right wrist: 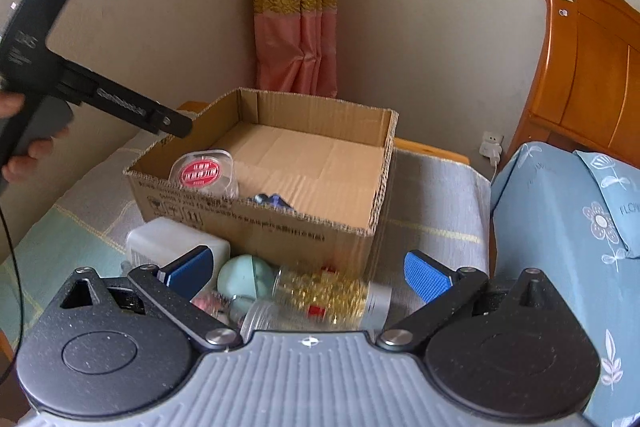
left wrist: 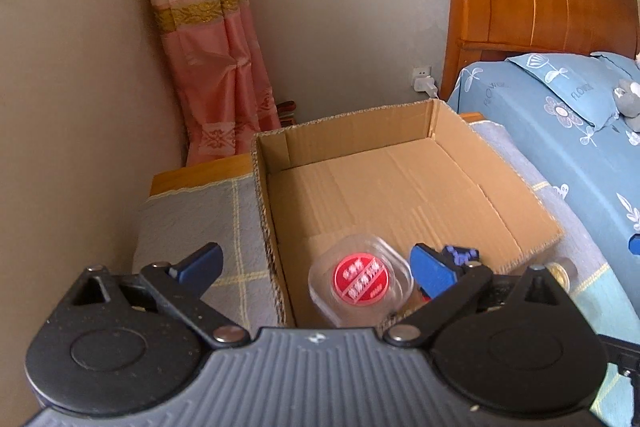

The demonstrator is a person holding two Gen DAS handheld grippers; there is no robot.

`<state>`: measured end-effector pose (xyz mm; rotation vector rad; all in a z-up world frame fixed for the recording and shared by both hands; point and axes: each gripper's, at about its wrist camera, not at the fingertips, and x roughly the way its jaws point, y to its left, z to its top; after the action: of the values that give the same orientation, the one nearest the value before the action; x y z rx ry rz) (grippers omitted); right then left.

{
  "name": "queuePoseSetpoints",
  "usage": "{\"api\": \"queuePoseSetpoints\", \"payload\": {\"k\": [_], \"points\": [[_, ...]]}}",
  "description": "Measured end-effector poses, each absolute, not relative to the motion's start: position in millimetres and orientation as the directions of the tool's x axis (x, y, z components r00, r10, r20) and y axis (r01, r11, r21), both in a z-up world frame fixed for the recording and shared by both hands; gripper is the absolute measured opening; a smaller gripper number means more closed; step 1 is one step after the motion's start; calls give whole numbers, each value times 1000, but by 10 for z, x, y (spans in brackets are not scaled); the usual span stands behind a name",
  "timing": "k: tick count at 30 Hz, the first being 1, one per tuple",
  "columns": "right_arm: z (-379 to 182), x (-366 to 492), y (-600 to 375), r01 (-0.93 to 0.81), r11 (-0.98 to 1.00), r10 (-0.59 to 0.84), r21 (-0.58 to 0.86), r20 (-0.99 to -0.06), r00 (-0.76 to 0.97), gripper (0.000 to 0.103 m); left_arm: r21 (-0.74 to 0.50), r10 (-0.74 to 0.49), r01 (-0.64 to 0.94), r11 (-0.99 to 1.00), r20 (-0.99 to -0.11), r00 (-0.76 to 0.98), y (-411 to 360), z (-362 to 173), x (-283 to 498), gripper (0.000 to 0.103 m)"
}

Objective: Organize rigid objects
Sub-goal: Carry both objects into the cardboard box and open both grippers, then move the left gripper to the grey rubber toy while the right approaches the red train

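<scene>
An open cardboard box (left wrist: 472, 131) (right wrist: 256, 227) stands on a grey checked cloth. A clear plastic tub with a red label (left wrist: 360, 279) (right wrist: 202, 173) lies in the box's near corner, next to a small blue object (left wrist: 460, 253) (right wrist: 272, 201). My left gripper (left wrist: 316, 269) is open above the tub, not touching it; its body shows at the left of the right wrist view (right wrist: 80, 91). My right gripper (right wrist: 308, 273) is open over a clear jar of golden beads (right wrist: 324, 295) lying in front of the box.
A white container (right wrist: 168, 239), a pale green round object (right wrist: 244, 277) and a small pink-capped item (right wrist: 208, 301) lie in front of the box. A bed with blue floral bedding (left wrist: 560, 131) and wooden headboard (right wrist: 592, 67) stands to the right. A pink curtain (left wrist: 208, 47) hangs behind.
</scene>
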<state>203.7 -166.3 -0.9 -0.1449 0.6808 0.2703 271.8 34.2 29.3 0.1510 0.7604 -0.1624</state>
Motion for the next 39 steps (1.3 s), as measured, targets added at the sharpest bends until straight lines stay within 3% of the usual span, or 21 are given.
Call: {"api": "queuePoseSetpoints", "payload": {"k": [17,29,39], "points": [[-570,1398,-1650,-241,970,191,25,-692,697,103,102,-123,253,962,-666,736,270,35,1767,102],[-645,1249,-1572,-254,965,230,69,-693,683,103,56,-125,242,969,-733,668,220,-573,1637,102],[-680,1271,-1491,-290,955,254,70,-701,666,103,41,-101,206,978,-766,635,412,-750,1551,102]]}}
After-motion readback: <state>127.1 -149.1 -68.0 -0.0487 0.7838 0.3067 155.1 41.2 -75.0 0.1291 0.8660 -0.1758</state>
